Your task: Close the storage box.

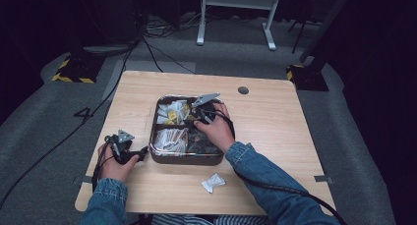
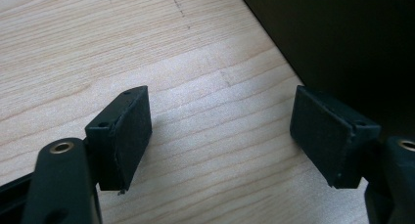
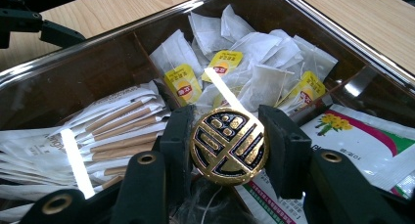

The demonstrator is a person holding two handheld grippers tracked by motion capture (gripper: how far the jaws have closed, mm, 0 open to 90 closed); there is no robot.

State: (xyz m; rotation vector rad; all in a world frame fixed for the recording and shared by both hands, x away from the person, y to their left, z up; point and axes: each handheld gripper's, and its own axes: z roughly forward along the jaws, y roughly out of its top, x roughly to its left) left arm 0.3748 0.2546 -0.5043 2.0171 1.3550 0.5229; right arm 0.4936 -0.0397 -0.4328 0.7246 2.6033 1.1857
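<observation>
Right gripper (image 3: 228,145) clamped on a round black-and-gold token (image 3: 229,146), glossy, with a raised gold pattern, pinched at its two edges between the matt black pads and held low over the tray (image 1: 156,158). Same gripper seen from above (image 1: 199,118) at the middle of the tray, the hand (image 1: 216,131) behind it. Beneath and around the token: white paper tea bags (image 3: 254,62) with yellow tags heaped in the far compartment, slim paper sachets (image 3: 117,131) with brown stripes stacked in the next one, flat glossy packets (image 3: 362,136) printed with yellow flowers to the other side. Tray shiny metal, rounded corners, split by dark dividers. Left gripper (image 2: 220,136) wide open with nothing between the pads, resting on bare wood; from above (image 1: 129,152) just beside the tray's left wall, in the left hand (image 1: 114,165). Small crumpled white wrapper (image 1: 213,182) on the near table, apart from the tray. Table (image 1: 275,131) of pale wood grain; grey carpet, black cables and a white frame beyond; room dark.
</observation>
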